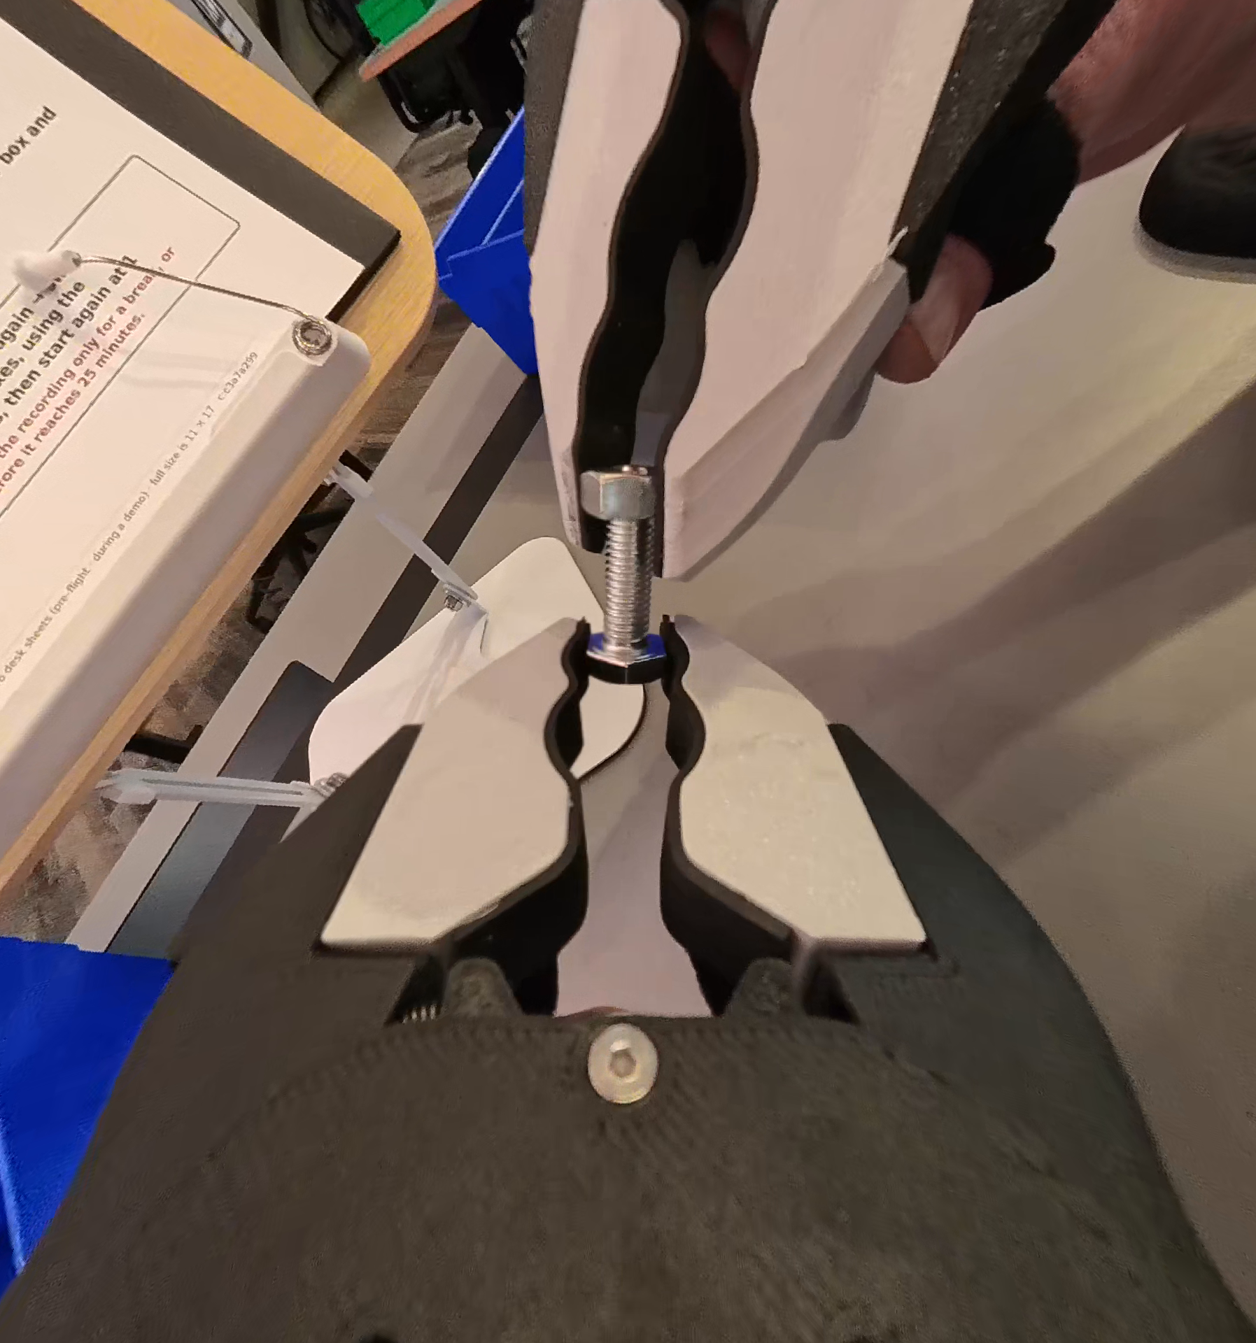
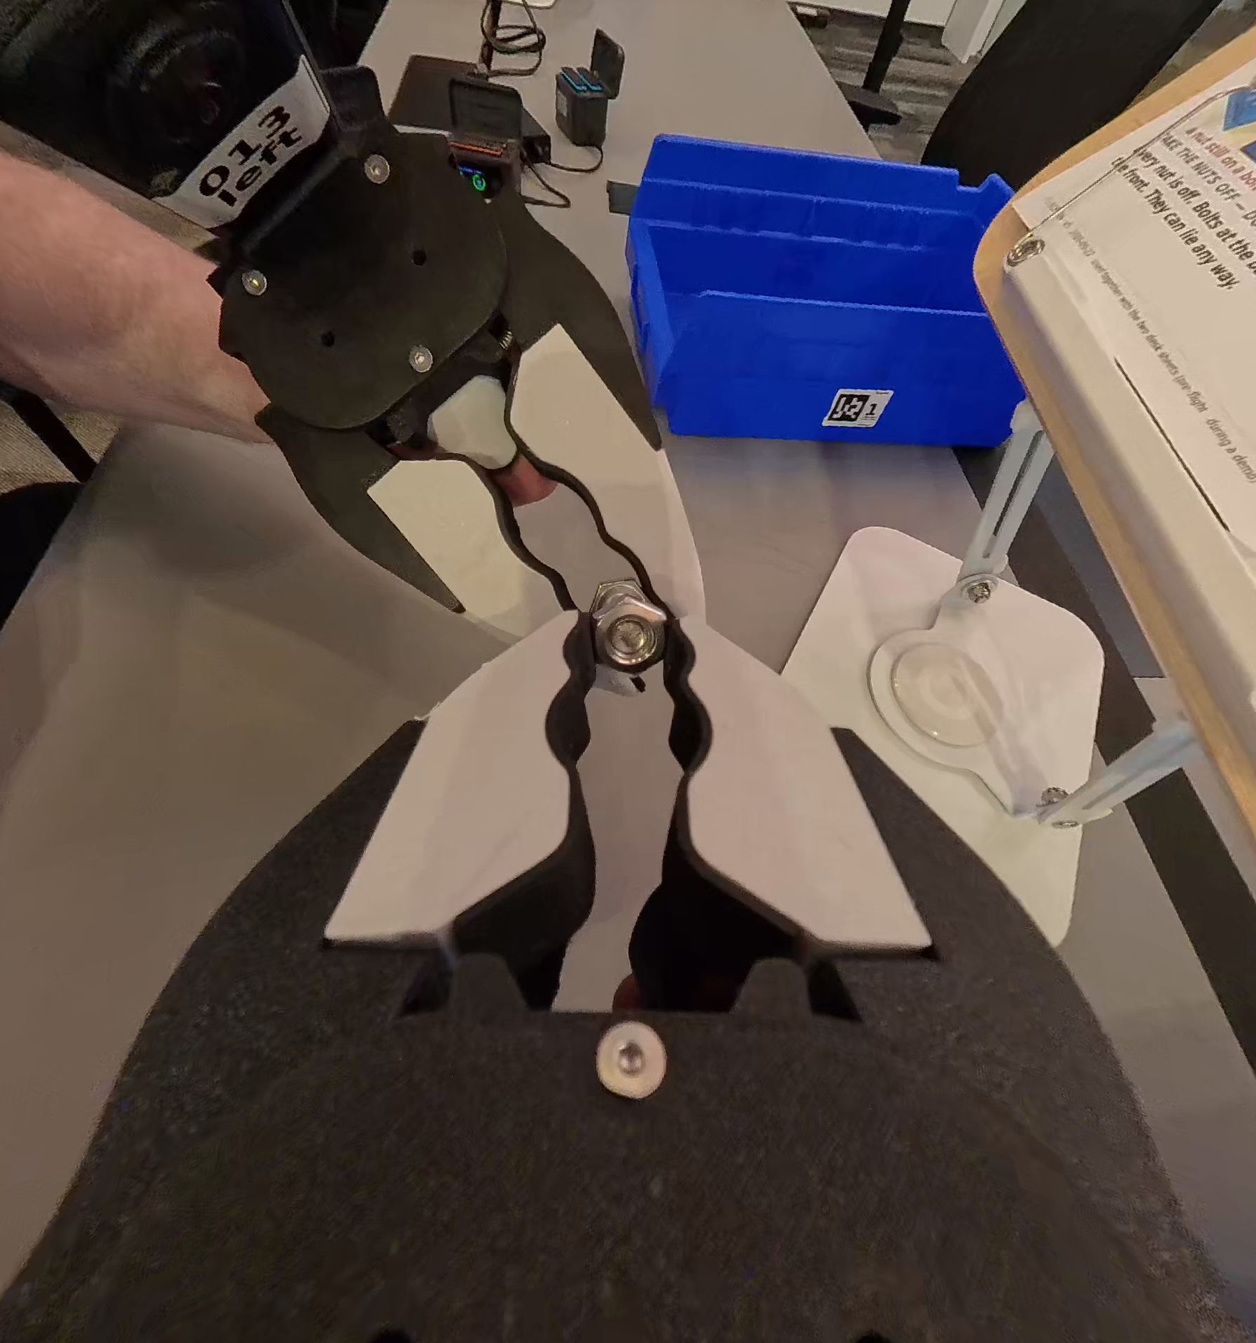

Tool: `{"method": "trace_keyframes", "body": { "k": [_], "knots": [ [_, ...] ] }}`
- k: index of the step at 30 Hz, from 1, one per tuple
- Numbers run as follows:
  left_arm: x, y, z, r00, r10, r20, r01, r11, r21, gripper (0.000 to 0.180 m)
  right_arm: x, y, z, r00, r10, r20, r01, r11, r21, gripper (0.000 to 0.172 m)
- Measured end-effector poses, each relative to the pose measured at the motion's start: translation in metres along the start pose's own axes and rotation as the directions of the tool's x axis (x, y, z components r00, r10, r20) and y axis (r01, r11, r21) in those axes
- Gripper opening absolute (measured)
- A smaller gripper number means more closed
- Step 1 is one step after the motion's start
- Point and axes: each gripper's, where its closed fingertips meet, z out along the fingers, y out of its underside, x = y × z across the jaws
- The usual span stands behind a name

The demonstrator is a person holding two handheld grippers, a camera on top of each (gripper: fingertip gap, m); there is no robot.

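Holding one bolt [image 1: 623, 574] between us, we had both hand-held grippers closed on opposite ends of it, above the grey counter [image 1: 1046, 654]. Our left hand-held gripper [image 1: 623, 658] was clamped on the nut [image 1: 622, 663], its dark pads pressed against the nut's flats, with the threaded shank rising straight out of it and away from that camera. Our right hand-held gripper [image 2: 628, 643] gripped the hexagonal head [image 1: 617, 494] at the far end of the shank, so the two sets of fingers met nearly tip to tip.

The bolt's long axis ran in line with the left hand-held gripper's fingers and across the right one's, which is why the right wrist view showed it end-on, nut [image 2: 628, 639] foremost and head behind. Neither hand was nearer: each already had its end, and the short bare stretch of thread lay between them.

A blue bin [image 2: 821, 320] stood towards the counter's far edge, well apart from the bolt. A white stand base [image 2: 1010, 581] sat on the counter to the right, under a board carrying a printed sheet [image 2: 1192, 240].
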Motion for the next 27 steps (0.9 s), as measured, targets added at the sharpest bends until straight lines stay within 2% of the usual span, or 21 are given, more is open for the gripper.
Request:
{"method": "trace_keyframes", "body": {
  "k": [8,10,13,19,27],
  "knots": [
    [-0.001,0.002,0.002,0.999,-0.006,0.033,0.006,1.000,-0.011,0.018,0.002,0.001,0.002,0.998,-0.036,-0.044,0.035,0.999,-0.017,0.019],
    [0.001,0.001,0.003,0.999,-0.031,0.025,0.030,1.000,0.007,0.018,0.003,-0.001,0.001,0.998,-0.025,-0.049,0.024,1.000,-0.008,0.037],
    [0.004,-0.003,0.004,0.988,-0.152,-0.032,0.154,0.985,0.073,0.018,0.005,-0.008,-0.003,0.999,0.033,-0.018,-0.031,0.998,0.060,0.040],
    [0.011,-0.014,0.003,0.936,-0.303,-0.178,0.333,0.927,0.174,0.018,0.011,-0.012,-0.007,0.994,0.103,0.037,-0.108,0.981,0.159,0.040],
    [0.010,-0.028,-0.007,0.863,-0.398,-0.311,0.477,0.845,0.244,0.018,0.013,-0.021,-0.019,0.984,0.136,0.116,-0.161,0.954,0.253,0.036]
  ]
}}
